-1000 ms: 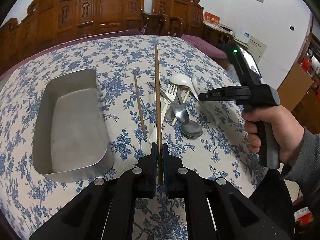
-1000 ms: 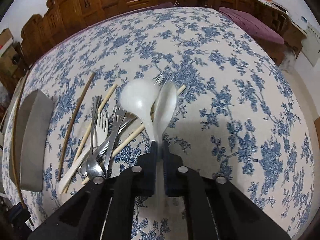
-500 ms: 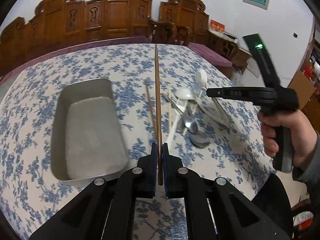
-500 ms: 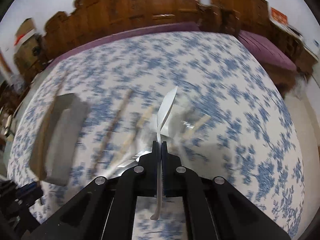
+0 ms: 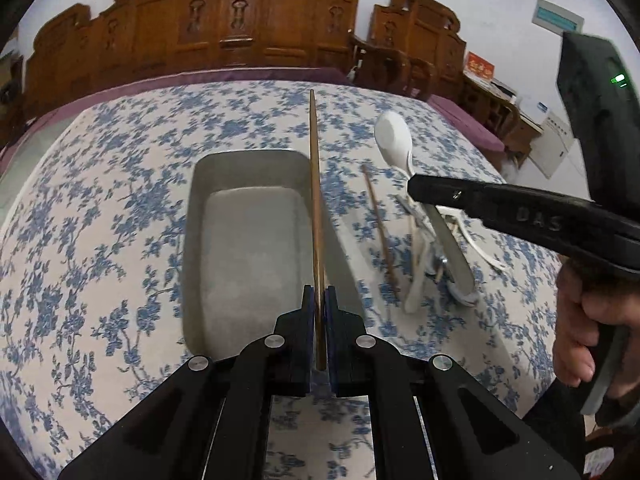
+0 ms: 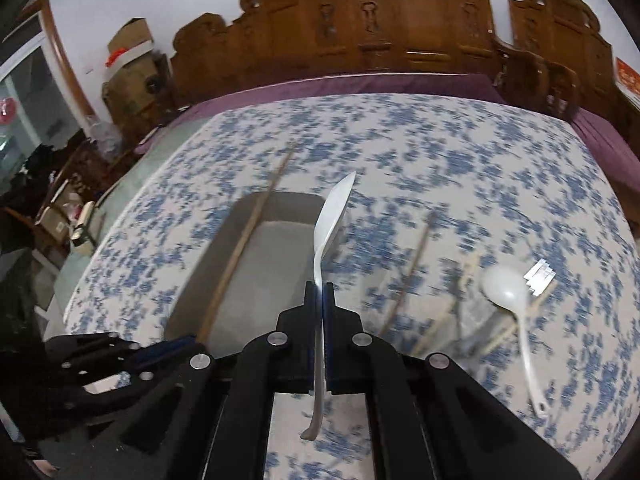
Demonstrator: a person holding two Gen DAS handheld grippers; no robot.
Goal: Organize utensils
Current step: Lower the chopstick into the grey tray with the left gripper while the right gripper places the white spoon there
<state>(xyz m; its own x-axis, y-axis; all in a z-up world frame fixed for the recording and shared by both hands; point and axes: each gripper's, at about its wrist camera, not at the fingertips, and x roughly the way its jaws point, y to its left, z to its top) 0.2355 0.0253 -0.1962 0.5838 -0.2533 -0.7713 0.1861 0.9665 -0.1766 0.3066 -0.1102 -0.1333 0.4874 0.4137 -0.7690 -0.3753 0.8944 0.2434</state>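
My left gripper (image 5: 319, 292) is shut on a long brown chopstick (image 5: 315, 200), held above the right wall of the metal tray (image 5: 192, 240). My right gripper (image 6: 319, 288) is shut on a white spoon (image 6: 330, 216), held edge-on above the tray's right part (image 6: 280, 200). The right gripper (image 5: 416, 190) with its spoon (image 5: 394, 136) shows at the right in the left wrist view. The left gripper (image 6: 188, 342) and chopstick (image 6: 248, 236) show at the left in the right wrist view. The tray looks empty.
A pile of utensils lies on the blue-flowered cloth right of the tray: a brown chopstick (image 5: 380, 232), pale chopsticks (image 6: 448, 312), a white ladle spoon (image 6: 508, 296), metal pieces (image 5: 452, 256). Carved wooden chairs (image 5: 256, 16) line the far table edge.
Both grippers swung left from the utensil pile toward the tray. The right one lifted the white spoon off the cloth and carried it over the tray; the left one's chopstick now sits over the tray's right wall.
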